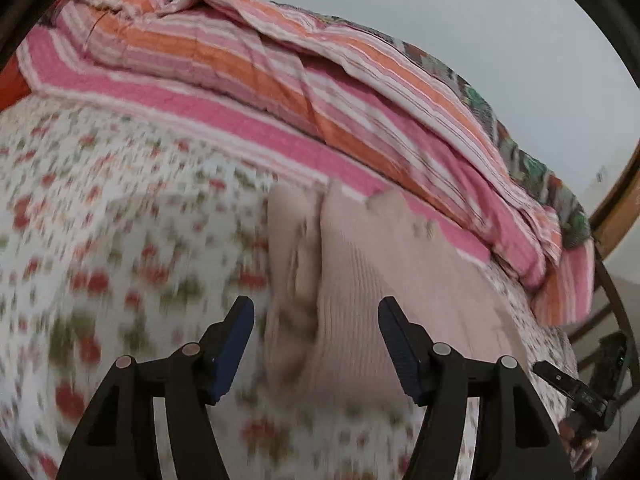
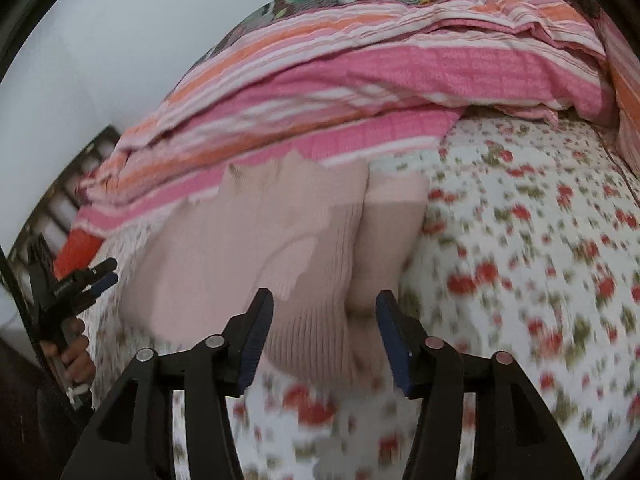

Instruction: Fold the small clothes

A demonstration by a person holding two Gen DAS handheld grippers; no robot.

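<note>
Left gripper (image 1: 316,322): black angular arms, dark blue ribbed pads, round silver pivot screws.
Right gripper (image 2: 325,312): same black frame, blue ribbed pads, silver screw heads.
Left hand (image 2: 74,354): bare fingers around a black handle; no sleeve visible.

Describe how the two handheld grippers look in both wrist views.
Both the left gripper and the right gripper are matte black, with angular forked arms, round silver pivot pins and dark blue ribbed pads lining the jaws. No cables or sleeves show.

Open floral bedsheet (image 1: 120,216) flanks the pink garment (image 1: 360,280); the heaped striped quilt (image 1: 248,68) blocks beyond.
</note>
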